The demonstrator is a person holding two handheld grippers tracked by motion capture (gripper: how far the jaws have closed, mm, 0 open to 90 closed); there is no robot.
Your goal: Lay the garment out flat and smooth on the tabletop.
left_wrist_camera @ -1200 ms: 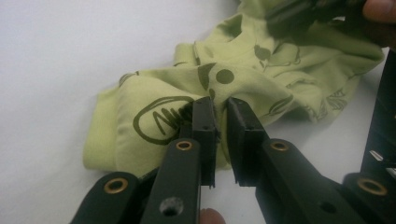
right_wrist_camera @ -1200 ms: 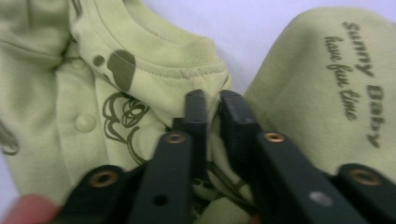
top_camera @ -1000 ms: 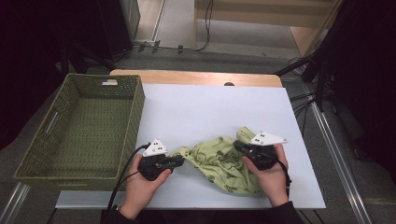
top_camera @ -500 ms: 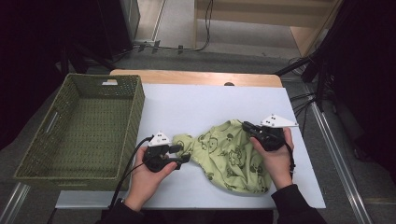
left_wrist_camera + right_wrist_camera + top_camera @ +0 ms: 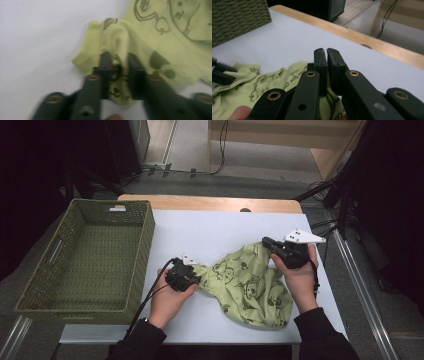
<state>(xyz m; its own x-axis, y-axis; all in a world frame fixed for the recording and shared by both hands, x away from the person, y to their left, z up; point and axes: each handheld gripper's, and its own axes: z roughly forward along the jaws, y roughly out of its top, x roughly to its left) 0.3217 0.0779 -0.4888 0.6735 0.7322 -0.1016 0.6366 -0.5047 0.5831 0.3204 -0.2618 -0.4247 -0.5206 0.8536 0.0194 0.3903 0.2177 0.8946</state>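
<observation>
Right now the left gripper (image 5: 194, 276) has its jaws pinched on a bunched corner of the green cloth (image 5: 250, 287); the jaws have just been closing, and in the left gripper view (image 5: 117, 65) a fold of printed fabric sits squeezed between the two black pads. That hand rests low on the table, near the front edge and just right of the basket. Over on the other side, the right gripper (image 5: 267, 243) is pressed together too, its jaws nearly meeting at the tips in the right gripper view (image 5: 327, 53), with the cloth's upper edge caught lower down between them and lifted a little off the surface. The cloth, pale green with dark cartoon prints, stretches between the two grippers and sags in a rumpled heap toward the front right part of the white table (image 5: 215, 230). Further out, the woven green basket (image 5: 145, 240) stands along the table's left edge, well apart from the cloth. A wooden strip runs along the table's far edge.
</observation>
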